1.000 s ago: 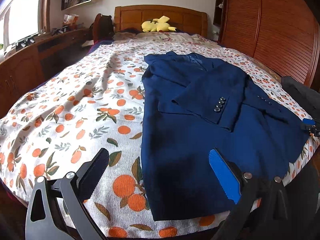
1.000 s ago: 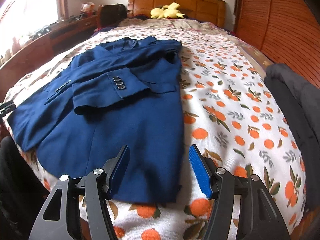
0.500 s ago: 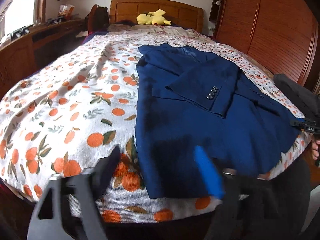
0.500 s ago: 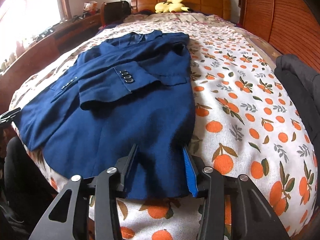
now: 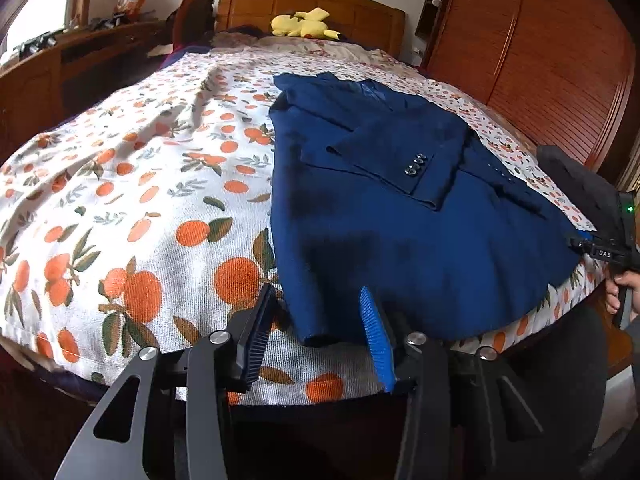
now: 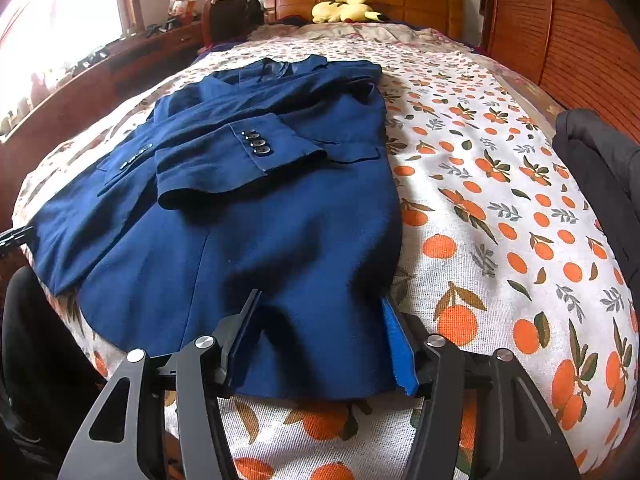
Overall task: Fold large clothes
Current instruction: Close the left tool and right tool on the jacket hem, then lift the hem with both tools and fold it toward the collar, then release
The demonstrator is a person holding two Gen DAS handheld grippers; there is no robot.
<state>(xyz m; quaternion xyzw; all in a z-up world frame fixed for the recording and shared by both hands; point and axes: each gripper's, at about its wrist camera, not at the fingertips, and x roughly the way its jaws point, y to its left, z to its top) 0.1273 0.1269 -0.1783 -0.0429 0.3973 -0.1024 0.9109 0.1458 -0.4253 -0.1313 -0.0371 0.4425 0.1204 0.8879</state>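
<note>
Both grippers have come down to the jacket's (image 6: 248, 240) near hem since the earlier frame. Left gripper (image 5: 320, 320): jaws closing, near-left hem corner between them. Right gripper (image 6: 320, 332): jaws closing, near-right hem corner between them. Jacket lies flat on the orange-print bedspread (image 5: 132, 184), sleeves folded across.

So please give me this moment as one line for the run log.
garment: dark blue wool jacket flat on orange-print bedspread | left gripper: closing around hem corner | right gripper: closing around hem

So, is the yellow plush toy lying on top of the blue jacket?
No, the yellow plush toy lies by the headboard, apart from the blue jacket.
</note>
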